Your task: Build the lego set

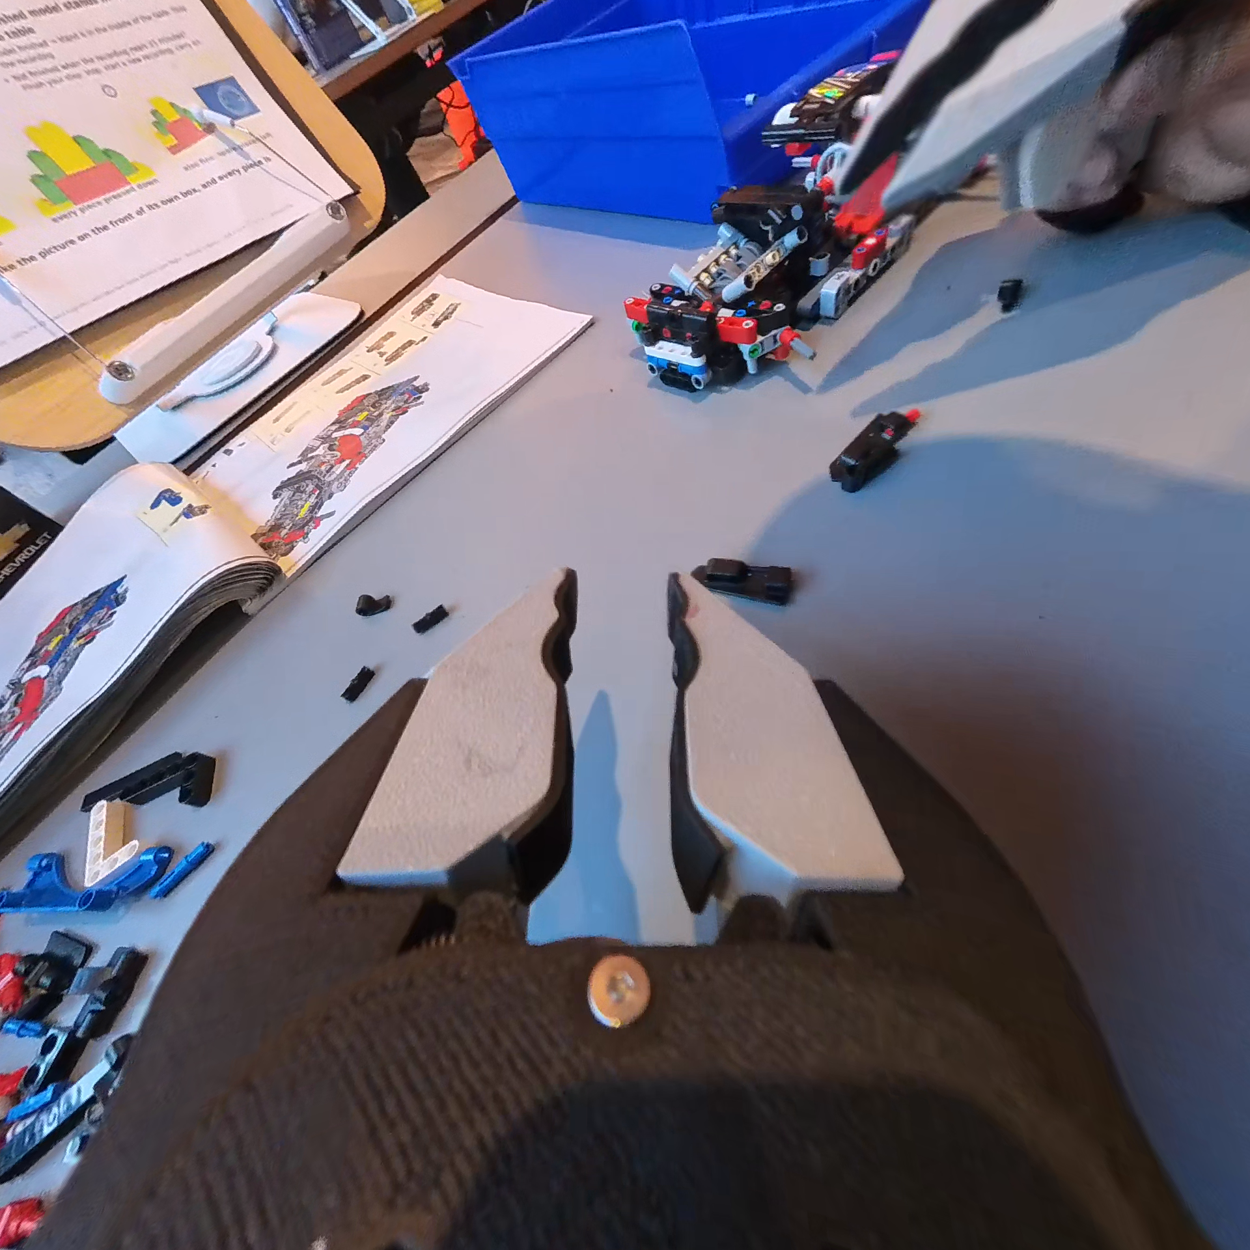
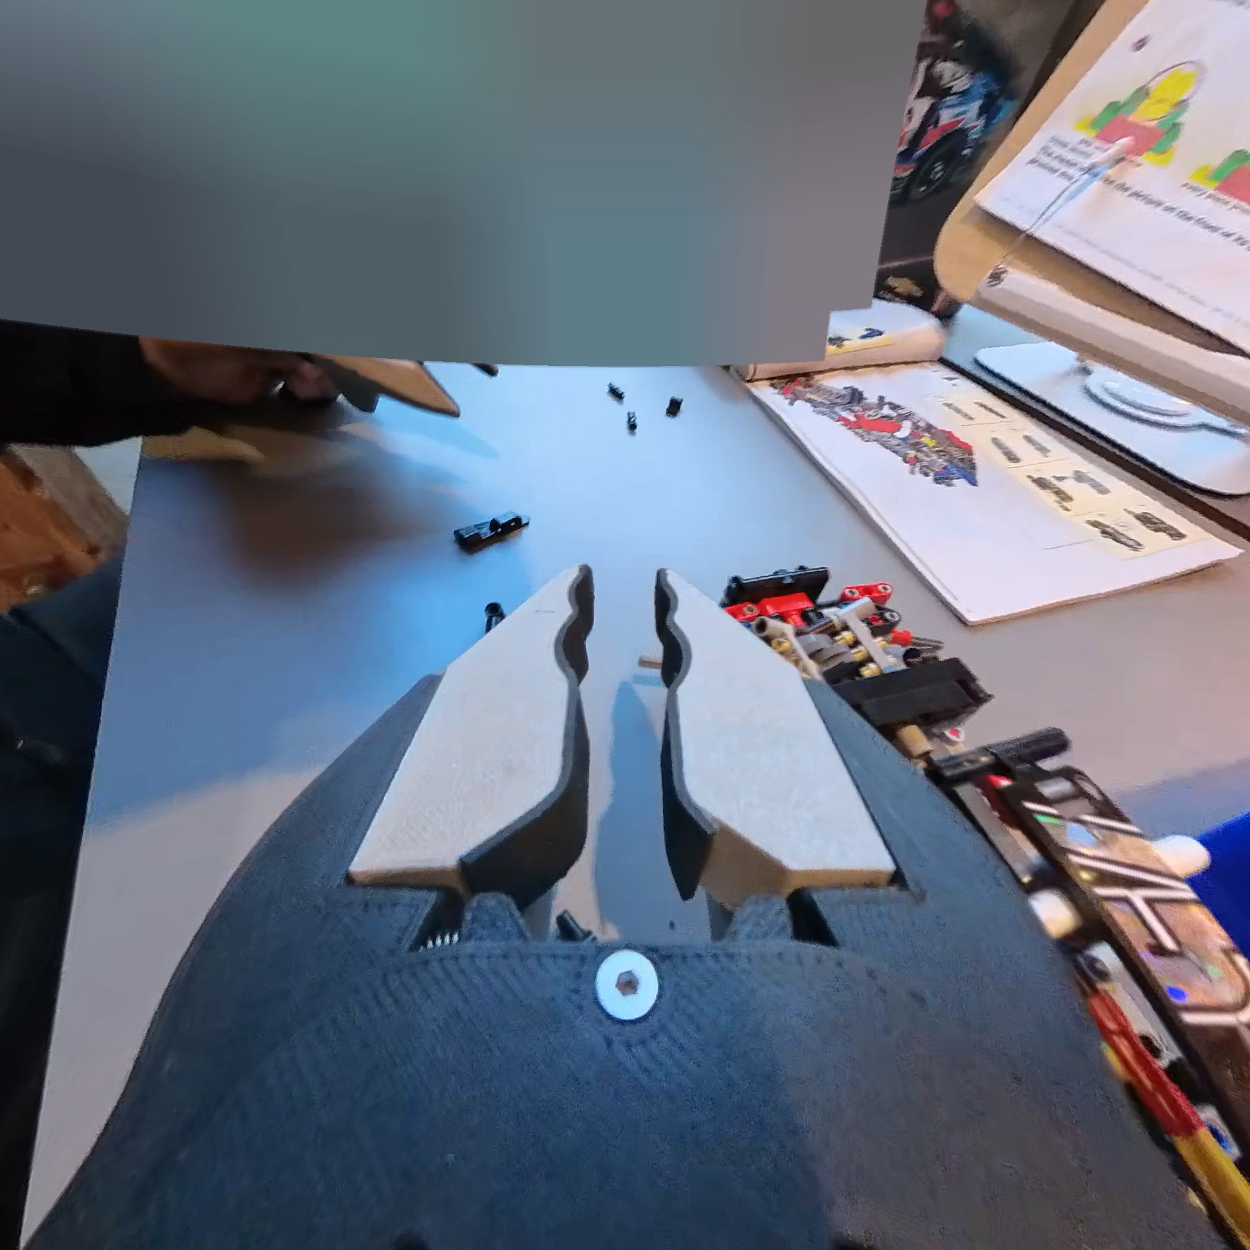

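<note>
Both claws stand empty with a narrow gap: the left claw (image 1: 622,585) hovers over the grey desk (image 1: 609,473) beside a black piece (image 1: 749,580), the right claw (image 2: 623,582) beside the half-built lego car (image 2: 845,642) near the open booklet (image 2: 981,473).

Looks like a data-collection workstation in an office or lab, not a home. A plain grey table (image 1: 609,473) carries a blue plastic parts bin (image 1: 609,115), an open instruction booklet (image 1: 379,433) and loose lego pieces (image 1: 74,1001) sorted at one side. A printed instruction sheet (image 1: 135,155) is clipped on a wooden document stand (image 1: 318,115), with cluttered shelving behind and a boxed set (image 2: 947,128) leaning nearby.
</note>
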